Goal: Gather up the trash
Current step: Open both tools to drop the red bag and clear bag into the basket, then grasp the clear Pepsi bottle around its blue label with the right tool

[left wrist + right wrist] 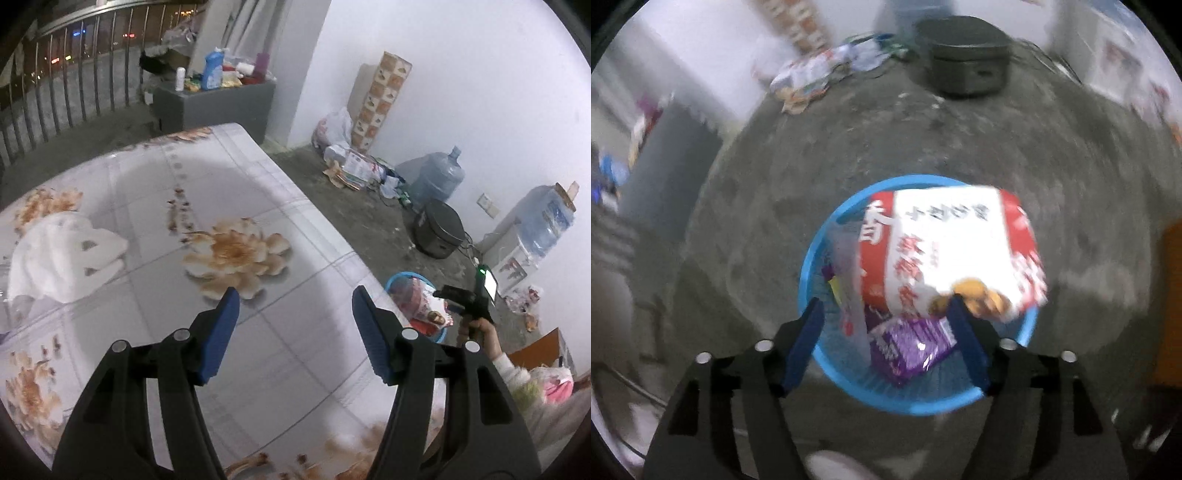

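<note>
My right tool hangs with its jaws apart over the blue bin on the floor, where one red-and-white snack bag lies atop one purple wrapper. Only the left view shows the table, bearing one crumpled white tissue. There my left tool gapes, holding nothing.

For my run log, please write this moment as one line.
left gripper: open over floral table | right gripper: open above round blue plastic basket | red-white snack bag: in basket
</note>
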`<state>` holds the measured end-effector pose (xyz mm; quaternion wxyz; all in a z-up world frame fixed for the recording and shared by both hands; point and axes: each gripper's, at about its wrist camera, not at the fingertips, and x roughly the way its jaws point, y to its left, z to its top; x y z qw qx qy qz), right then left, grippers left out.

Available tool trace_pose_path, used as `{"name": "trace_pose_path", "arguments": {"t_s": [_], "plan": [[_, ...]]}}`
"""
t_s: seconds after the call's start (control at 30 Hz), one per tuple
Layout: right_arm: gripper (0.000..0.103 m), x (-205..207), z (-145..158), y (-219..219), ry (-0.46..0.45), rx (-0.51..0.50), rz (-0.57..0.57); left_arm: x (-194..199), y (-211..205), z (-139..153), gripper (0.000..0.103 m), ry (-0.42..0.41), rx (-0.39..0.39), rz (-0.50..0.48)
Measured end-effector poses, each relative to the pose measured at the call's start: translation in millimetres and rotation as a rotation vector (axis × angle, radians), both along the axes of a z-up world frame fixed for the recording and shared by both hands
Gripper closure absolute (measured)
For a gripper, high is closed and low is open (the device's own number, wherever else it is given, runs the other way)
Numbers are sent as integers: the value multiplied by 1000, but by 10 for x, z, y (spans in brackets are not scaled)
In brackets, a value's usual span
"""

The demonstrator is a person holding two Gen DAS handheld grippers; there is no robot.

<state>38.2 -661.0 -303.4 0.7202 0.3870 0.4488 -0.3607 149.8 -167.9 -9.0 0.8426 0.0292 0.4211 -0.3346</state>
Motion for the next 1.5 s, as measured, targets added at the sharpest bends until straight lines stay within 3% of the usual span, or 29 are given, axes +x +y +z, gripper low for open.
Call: {"name": "trace_pose_path", "arguments": {"t_s": [0.03,0.1,0.2,0.27,0.37,0.47,0.57,0.67,0.77,0.97,1.17,1.37,1.5], "plan": [[25,120,-75,-15,36,-19,32,-9,40,12,43,-8,4,6],[23,378,-309,-31,160,-77,99,-30,130,30,43,-17,6,17],[26,491,-877,-130,284,24,103,-62,233,24,43,-24,34,44],[43,414,-1279,-217,285,184,25,-75,316,7,43,-31,72,65],[57,220,-1741,-312,251,392,-124,-63,476,-5,43,-25,114,90],[58,101,-1960,-378,240,460,-228,-50,604,-16,43,-34,152,124],[54,153,-1873,-405,234,463,-206,-14,715,-23,43,-26,144,158],[34,135,-1652,-433,172,450,-167,-3,756,-45,43,-18,128,170],[26,9,-1305,-422,138,412,-142,-55,764,-30,42,-18,106,160],[24,-281,-613,-305,128,275,-103,-165,856,56,38,-45,71,148],[24,-441,397,-18,-3,70,-109,-305,1141,155,33,-74,28,195],[24,-6,1622,677,-249,-76,126,-452,1560,225,28,-87,10,283],[24,616,2329,1442,-383,-96,391,-535,1965,303,28,-115,4,366]]}}
